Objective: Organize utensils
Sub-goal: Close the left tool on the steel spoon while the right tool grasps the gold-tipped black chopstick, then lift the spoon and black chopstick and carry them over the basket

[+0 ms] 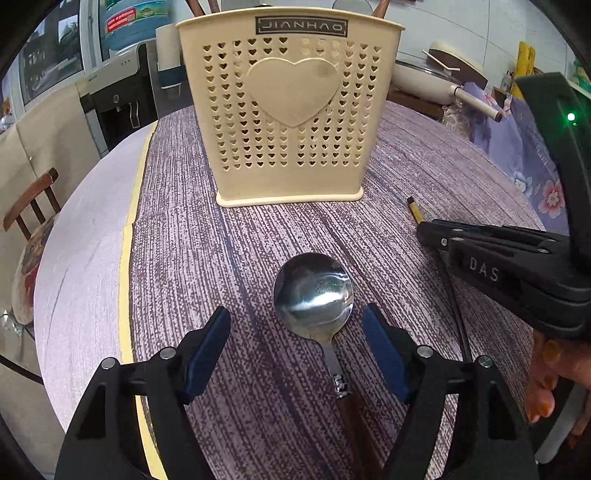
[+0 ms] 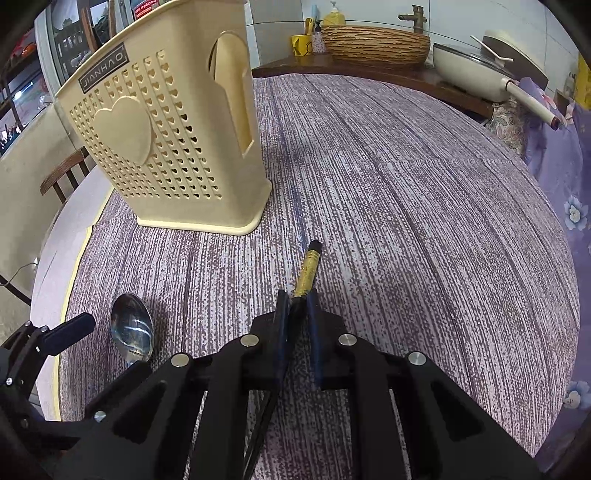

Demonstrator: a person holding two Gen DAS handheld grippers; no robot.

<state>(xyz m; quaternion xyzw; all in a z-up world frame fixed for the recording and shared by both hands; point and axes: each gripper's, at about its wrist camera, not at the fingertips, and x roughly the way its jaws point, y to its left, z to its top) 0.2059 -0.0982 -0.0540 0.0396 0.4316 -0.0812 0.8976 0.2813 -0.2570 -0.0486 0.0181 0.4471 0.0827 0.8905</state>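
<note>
The cream utensil holder [image 1: 291, 110] carries a dark plate near its top rim reading "JIANHAO"; the same plate shows on it in the right wrist view, tilted. The right gripper [image 1: 430, 230], seen side-on from the left wrist camera, bears the white letters "DAS". The blue water jug [image 1: 133, 22] has a red label, print too blurred to read.

On the table [image 1: 221, 236], the utensil holder [image 1: 291, 110] stands at twelve o'clock behind the spoon [image 1: 314, 291] (chopsticks [image 1: 415, 210] at two o'clock).
</note>
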